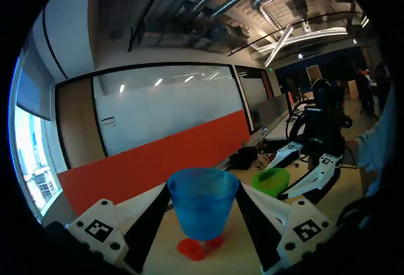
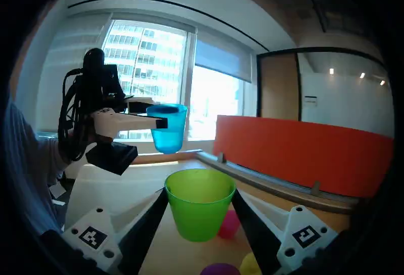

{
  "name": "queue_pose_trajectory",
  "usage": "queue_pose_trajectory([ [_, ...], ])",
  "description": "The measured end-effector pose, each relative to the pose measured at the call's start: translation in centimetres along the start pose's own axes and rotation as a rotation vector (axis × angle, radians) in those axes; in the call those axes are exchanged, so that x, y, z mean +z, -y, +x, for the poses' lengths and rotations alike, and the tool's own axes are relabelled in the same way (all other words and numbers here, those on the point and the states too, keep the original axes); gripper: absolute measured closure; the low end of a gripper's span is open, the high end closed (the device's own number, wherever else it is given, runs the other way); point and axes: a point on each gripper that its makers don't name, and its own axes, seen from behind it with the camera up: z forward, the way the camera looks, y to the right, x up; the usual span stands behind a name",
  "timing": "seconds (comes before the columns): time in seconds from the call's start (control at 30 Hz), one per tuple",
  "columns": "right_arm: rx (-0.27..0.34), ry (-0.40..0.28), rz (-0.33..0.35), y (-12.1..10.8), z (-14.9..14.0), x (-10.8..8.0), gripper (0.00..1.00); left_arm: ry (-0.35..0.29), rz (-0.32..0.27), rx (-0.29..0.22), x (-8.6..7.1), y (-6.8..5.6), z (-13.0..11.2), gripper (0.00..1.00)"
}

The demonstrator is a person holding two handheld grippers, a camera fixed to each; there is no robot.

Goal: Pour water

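**Cups clamped, blue cup [image 1: 203,214] up beside green cup [image 2: 199,214]**

Both fingers of the left gripper [image 1: 203,194] press on the blue cup's sides, and it sits upright between them. The right gripper [image 2: 199,201] is closed on the green cup the same way. From the right gripper's side, the blue cup hangs higher and off to its left, apart. Small coloured balls [image 2: 230,224] lie on the wooden table [image 2: 166,260] under its fingers.

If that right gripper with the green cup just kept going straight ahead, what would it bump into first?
Most likely the blue cup held up by the left gripper, just left of dead ahead beyond its own green cup. Depth is unclear; it might slip past toward the window.
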Motion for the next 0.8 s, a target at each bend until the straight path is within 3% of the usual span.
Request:
queue_pose_trajectory([
  [0.8,-0.013,0.007,0.074,3.2,-0.9,1.8,0.08,-0.031,0.040,0.229,1.1,-0.2,2.9,0.12],
])
